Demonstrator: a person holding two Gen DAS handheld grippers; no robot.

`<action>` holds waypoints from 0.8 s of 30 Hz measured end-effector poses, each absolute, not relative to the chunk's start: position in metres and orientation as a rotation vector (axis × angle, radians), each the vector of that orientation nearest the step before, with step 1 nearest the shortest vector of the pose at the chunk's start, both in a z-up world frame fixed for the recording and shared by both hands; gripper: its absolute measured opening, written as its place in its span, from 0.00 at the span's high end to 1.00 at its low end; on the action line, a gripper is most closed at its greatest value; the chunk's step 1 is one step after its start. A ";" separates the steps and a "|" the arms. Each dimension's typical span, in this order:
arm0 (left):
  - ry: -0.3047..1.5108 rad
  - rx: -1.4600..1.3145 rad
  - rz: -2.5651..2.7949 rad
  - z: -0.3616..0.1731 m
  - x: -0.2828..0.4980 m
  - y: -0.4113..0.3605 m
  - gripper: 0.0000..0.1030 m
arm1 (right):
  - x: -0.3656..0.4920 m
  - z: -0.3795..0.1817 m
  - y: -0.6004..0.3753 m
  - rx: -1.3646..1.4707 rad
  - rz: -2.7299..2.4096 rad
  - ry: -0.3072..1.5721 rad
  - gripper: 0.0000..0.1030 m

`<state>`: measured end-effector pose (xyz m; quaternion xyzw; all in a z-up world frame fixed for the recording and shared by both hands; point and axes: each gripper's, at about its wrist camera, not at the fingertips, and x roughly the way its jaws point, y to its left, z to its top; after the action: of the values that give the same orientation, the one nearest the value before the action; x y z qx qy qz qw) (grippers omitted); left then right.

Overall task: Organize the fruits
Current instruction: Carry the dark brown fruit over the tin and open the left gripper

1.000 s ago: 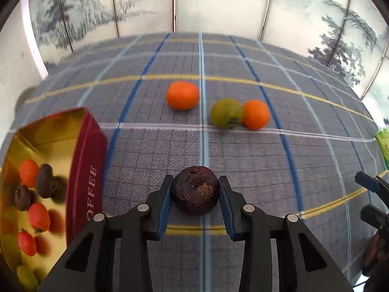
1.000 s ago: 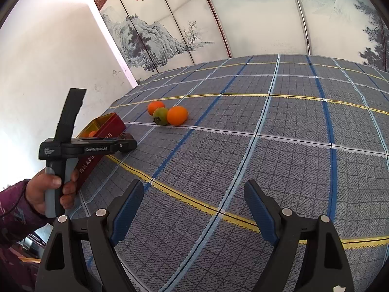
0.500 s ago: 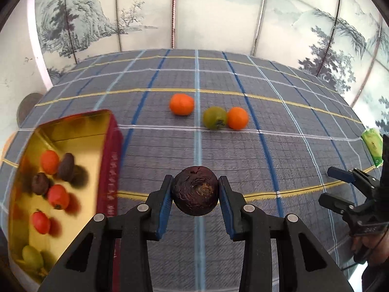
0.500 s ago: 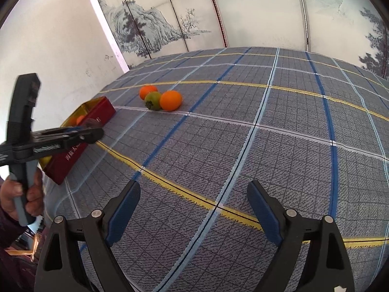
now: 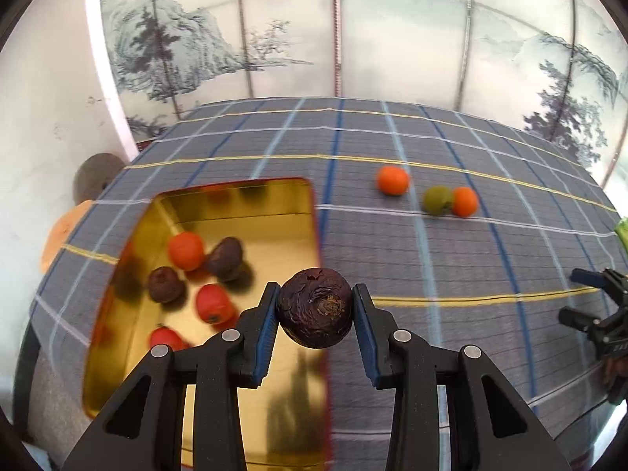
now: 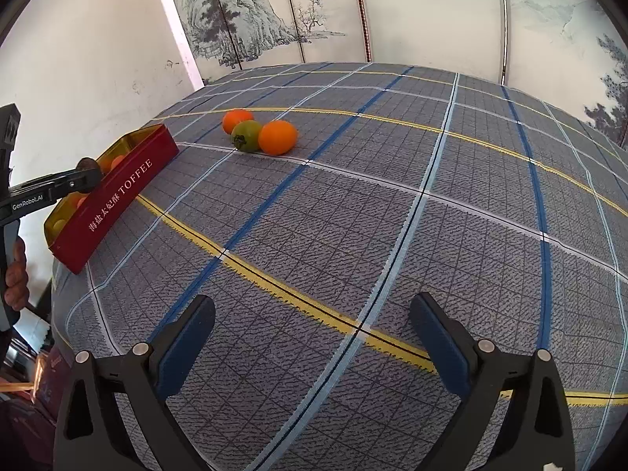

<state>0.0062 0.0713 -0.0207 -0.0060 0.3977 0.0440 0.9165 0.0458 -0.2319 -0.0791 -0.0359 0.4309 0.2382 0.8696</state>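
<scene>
Fruit in hand: dark purple wrinkled round fruit [image 5: 315, 308], pinched on both sides between the blue-padded jaws of the left gripper [image 5: 316, 312].
Left wrist view, container: gold-lined rectangular tin with red outer walls [image 5: 251, 212] lies just below and to the left of the held fruit; the fruit hangs about over the tin's right-hand wall, so I judge the coming move to be a short carry leftward, then a release.
Left wrist view, tin contents: orange, red and dark brown fruits already inside, blurred.
Left wrist view, loose fruit: lone orange round fruit [image 5: 393, 180], green round fruit [image 5: 437, 200] and second orange fruit [image 5: 464, 201] on the grey checked cloth worktop [image 5: 392, 259], well beyond the tin.
Right wrist view, jaws: right gripper [image 6: 312, 343] has just been opening; its jaws stand wide with only cloth between them.
Right wrist view, distance: the three loose fruits lie far ahead and to the left, well apart from these jaws.
Right wrist view, nearer hand: the left gripper sits at the tin; the right one seems freer to fetch the next fruit.
</scene>
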 end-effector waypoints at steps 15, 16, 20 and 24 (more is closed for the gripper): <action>0.846 -0.075 0.164 -0.041 -0.006 0.120 0.63 | 0.046 -0.082 -0.224 -0.130 0.463 0.910 0.01; 0.848 -0.075 0.164 -0.042 -0.007 0.121 0.63 | 0.046 -0.083 -0.224 -0.132 0.460 0.910 0.01; 0.857 -0.082 0.168 -0.048 -0.007 0.126 0.63 | 0.047 -0.083 -0.223 -0.145 0.448 0.912 0.01; 0.869 -0.087 0.177 -0.054 -0.008 0.131 0.63 | 0.047 -0.084 -0.222 -0.158 0.428 0.914 0.01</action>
<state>-0.0084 0.1313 -0.0542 -0.0421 0.4201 0.0856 0.9024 0.0467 -0.2225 -0.0837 -0.0757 0.4374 0.2046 0.8724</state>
